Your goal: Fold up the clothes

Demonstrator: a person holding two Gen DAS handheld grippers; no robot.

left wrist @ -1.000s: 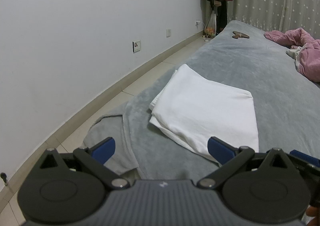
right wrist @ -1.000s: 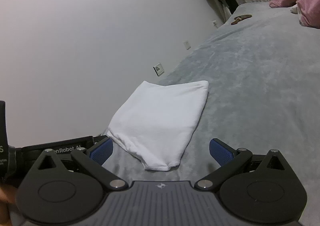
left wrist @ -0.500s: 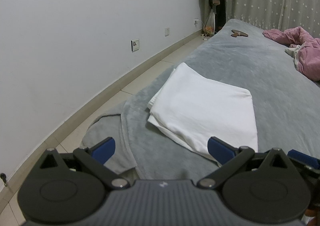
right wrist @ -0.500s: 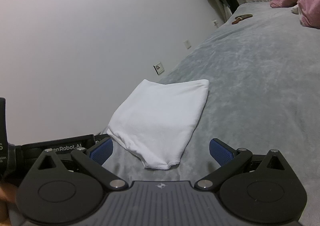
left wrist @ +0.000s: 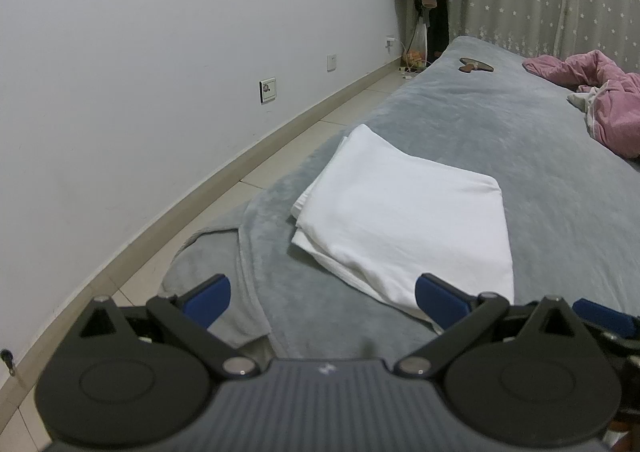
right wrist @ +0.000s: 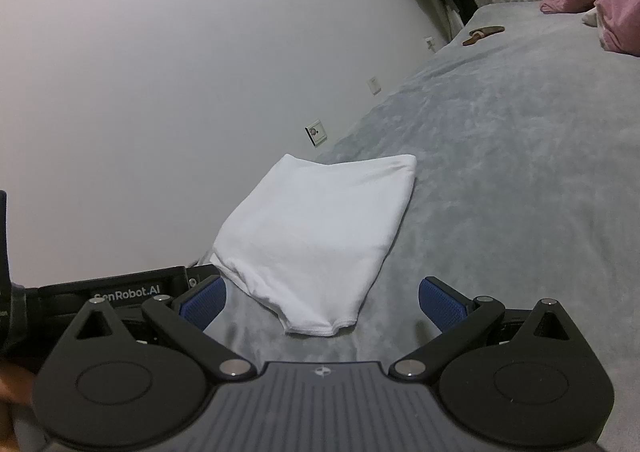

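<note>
The white garment (left wrist: 404,219) lies folded on the grey bed (left wrist: 540,155), so this fold seems finished. Both tools, left (left wrist: 322,294) and right (right wrist: 322,302), are held spread and empty; the pink clothes (left wrist: 600,99) are probably to be fetched next.

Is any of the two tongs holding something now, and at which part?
Nothing is held. The left tongs and right tongs are both open, short of the folded white garment lying on the grey blanket.

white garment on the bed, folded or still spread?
Folded. The white garment lies as a compact rectangle on the grey blanket, stacked layers showing along its near-left edge. Both grippers are open and off it.
</note>
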